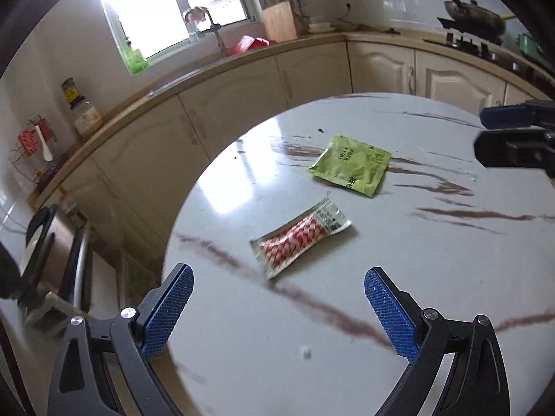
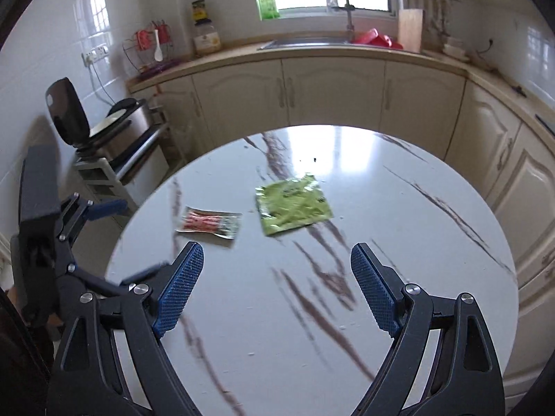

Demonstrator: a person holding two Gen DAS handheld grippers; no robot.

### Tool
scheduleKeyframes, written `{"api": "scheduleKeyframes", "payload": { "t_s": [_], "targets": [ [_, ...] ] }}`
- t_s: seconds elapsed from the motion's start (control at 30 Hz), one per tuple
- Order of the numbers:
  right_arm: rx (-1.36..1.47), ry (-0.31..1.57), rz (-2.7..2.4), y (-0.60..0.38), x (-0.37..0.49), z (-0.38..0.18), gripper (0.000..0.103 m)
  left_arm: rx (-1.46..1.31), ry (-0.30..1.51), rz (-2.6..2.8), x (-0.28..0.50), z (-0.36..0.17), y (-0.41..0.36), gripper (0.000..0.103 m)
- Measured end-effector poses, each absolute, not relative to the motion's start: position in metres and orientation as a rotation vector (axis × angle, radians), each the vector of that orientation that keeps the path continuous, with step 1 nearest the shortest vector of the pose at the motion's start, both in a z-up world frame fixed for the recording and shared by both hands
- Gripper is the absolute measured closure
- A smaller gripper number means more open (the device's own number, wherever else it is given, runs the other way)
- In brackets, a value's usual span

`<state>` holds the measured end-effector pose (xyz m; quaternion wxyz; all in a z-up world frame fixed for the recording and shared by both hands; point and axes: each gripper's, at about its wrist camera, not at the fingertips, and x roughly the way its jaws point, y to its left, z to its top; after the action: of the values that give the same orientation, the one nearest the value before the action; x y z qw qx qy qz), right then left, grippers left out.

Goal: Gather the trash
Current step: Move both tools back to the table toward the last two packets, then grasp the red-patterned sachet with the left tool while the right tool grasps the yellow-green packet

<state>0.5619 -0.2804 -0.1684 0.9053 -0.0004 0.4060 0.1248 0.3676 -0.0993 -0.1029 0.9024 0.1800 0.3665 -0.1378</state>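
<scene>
Two wrappers flat on round table (image 1: 433, 312), near each other, not touching: red wrapper (image 1: 301, 238) nearer left gripper (image 1: 277, 315), green wrapper (image 1: 351, 164) beyond. Right gripper (image 2: 277, 284) faces green one. Both grippers spread wide, nothing between fingers. Judgement: wrappers light, thin, crinkly, slick on glossy top, likely to slide. Best pinch at crimped end seam or raised corner, fingers angled low.

I see a green packet (image 1: 350, 165), a red-and-white checked wrapper (image 1: 301, 237), a white table (image 1: 433, 277) with brown streaks, and blue pads (image 1: 169, 312).
</scene>
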Motion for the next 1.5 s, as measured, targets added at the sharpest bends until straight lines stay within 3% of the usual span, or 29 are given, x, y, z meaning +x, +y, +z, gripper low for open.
{"api": "scheduleKeyframes", "payload": {
  "t_s": [0.17,0.47,0.53,0.6,0.63,0.7,0.77,0.9,1.23,1.3,1.43,1.5],
  "targets": [
    [0.015,0.879,0.265,-0.301,0.584,-0.190,0.017,0.399,0.821,-0.290,0.443,-0.135,-0.096,0.007],
    [-0.021,0.930,0.301,-0.288,0.624,-0.209,0.017,0.296,0.864,-0.325,0.485,-0.143,-0.075,0.007],
    [-0.034,0.935,0.310,-0.282,0.633,-0.212,0.017,0.250,0.880,-0.353,0.490,-0.144,-0.072,0.013],
    [-0.045,0.946,0.316,-0.277,0.640,-0.216,0.017,0.174,0.890,-0.411,0.492,-0.143,-0.068,0.033],
    [-0.056,0.955,0.313,-0.274,0.645,-0.220,0.016,0.188,0.883,-0.413,0.491,-0.143,-0.068,0.034],
    [-0.068,0.964,0.308,-0.270,0.652,-0.224,0.016,0.190,0.877,-0.448,0.487,-0.141,-0.070,0.062],
    [-0.088,0.978,0.318,-0.263,0.659,-0.228,0.016,0.195,0.878,-0.462,0.484,-0.140,-0.072,0.077],
    [-0.126,1.011,0.329,-0.250,0.672,-0.238,0.016,0.188,0.875,-0.460,0.483,-0.142,-0.074,0.085],
    [-0.212,1.024,0.312,-0.245,0.679,-0.246,0.018,0.143,0.876,-0.450,0.481,-0.146,-0.069,0.086],
    [-0.213,1.018,0.312,-0.245,0.678,-0.245,0.023,0.136,0.879,-0.446,0.481,-0.146,-0.068,0.086],
    [-0.223,1.019,0.320,-0.245,0.674,-0.239,0.071,0.137,0.879,-0.440,0.479,-0.146,-0.067,0.086],
    [-0.230,1.018,0.318,-0.246,0.671,-0.237,0.085,0.128,0.881,-0.435,0.479,-0.146,-0.067,0.086]
  ]
}}
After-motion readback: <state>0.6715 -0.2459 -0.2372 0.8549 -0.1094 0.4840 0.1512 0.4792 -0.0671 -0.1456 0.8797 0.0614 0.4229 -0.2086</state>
